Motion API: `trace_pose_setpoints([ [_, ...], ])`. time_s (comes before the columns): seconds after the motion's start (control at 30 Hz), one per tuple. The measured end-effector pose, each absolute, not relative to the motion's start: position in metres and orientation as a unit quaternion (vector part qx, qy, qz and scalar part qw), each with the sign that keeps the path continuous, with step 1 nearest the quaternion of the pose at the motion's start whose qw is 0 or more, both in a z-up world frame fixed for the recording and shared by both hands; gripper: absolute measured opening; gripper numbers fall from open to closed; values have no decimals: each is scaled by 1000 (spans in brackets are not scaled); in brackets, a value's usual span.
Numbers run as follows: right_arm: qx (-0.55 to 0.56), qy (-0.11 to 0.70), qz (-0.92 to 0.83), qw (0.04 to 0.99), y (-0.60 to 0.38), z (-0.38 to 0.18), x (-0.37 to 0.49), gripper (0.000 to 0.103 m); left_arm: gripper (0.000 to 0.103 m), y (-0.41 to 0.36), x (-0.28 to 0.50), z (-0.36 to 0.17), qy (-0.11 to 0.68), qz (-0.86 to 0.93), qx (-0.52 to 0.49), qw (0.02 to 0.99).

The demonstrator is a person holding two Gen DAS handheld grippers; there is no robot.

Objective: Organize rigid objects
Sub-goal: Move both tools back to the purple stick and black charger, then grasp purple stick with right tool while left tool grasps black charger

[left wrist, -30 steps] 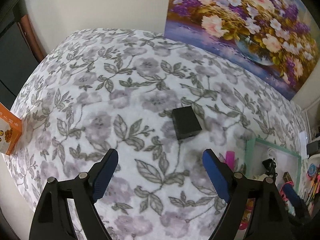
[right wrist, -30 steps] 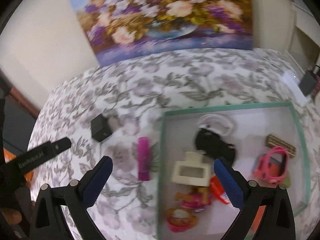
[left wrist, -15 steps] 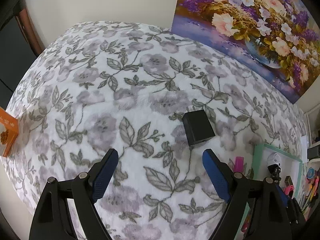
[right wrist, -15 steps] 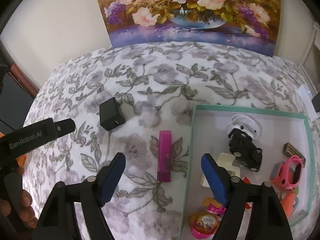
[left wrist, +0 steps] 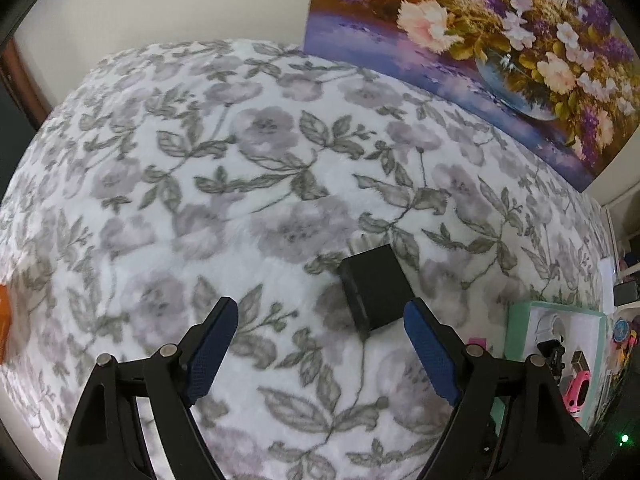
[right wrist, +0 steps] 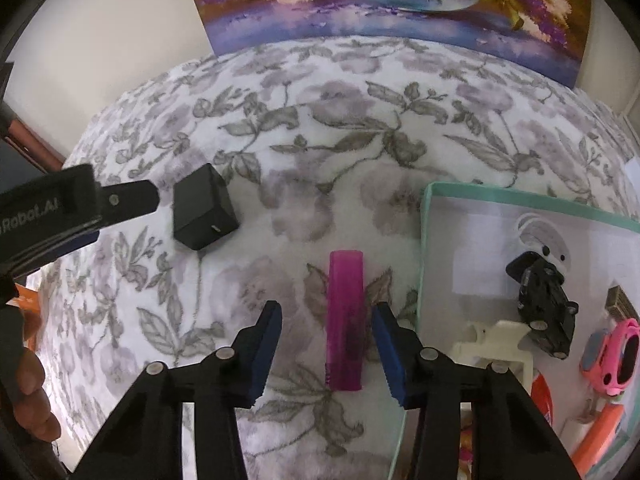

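A black box [left wrist: 376, 292] lies on the floral blanket just ahead of my left gripper [left wrist: 320, 308], close to its right fingertip. That gripper is open, its jaws closing slightly with nothing pressed. The same black box [right wrist: 202, 212] shows in the right wrist view beside a finger of the left gripper [right wrist: 132, 200]. A magenta bar [right wrist: 346, 320] lies lengthwise between the fingers of my right gripper [right wrist: 327, 309]. Its jaws are closing; the left pad stands clear of the bar and the right pad is near it.
A teal-rimmed white tray [right wrist: 424, 240] sits right of the bar, holding a black toy car [right wrist: 544, 304], a pink watch [right wrist: 612, 356], a white clip [right wrist: 496, 340] and other small items. A flower painting [right wrist: 400, 0] leans on the wall. A person's hand [right wrist: 28, 380] is at the left.
Both grippers came lower and nearer their objects. The right gripper shifted left from over the tray to the magenta bar and narrowed its jaws. The black box now sits by the left gripper's right finger.
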State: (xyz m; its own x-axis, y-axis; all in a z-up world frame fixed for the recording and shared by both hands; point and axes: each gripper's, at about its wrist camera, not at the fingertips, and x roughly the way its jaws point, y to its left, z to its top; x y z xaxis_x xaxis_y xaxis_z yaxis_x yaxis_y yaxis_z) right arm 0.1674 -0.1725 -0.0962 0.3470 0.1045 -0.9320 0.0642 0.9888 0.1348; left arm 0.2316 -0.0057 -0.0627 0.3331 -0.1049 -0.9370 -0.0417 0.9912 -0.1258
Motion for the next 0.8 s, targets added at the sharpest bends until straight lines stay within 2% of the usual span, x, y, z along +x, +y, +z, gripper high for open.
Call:
trace_pose_setpoints([
  [0.17,67,579,6,812,-174,-106,176,37,80,-19,244,-81,588,-29,-56,807],
  [0.57,54,577,5,815,-172,-109,181,34,78,-45,261,-93,588,-46,-37,807],
  [0.6,53,577,5,815,-172,-109,180,34,68,-47,262,-95,589,-44,-31,806],
  [0.67,53,576,5,816,-172,-109,179,32,55,-49,262,-98,594,-45,-29,803],
  [0.7,55,575,5,816,-172,-109,179,32,50,-48,261,-99,596,-47,-31,801],
  [0.8,58,575,5,816,-172,-109,176,29,44,-49,257,-97,593,-43,-18,804],
])
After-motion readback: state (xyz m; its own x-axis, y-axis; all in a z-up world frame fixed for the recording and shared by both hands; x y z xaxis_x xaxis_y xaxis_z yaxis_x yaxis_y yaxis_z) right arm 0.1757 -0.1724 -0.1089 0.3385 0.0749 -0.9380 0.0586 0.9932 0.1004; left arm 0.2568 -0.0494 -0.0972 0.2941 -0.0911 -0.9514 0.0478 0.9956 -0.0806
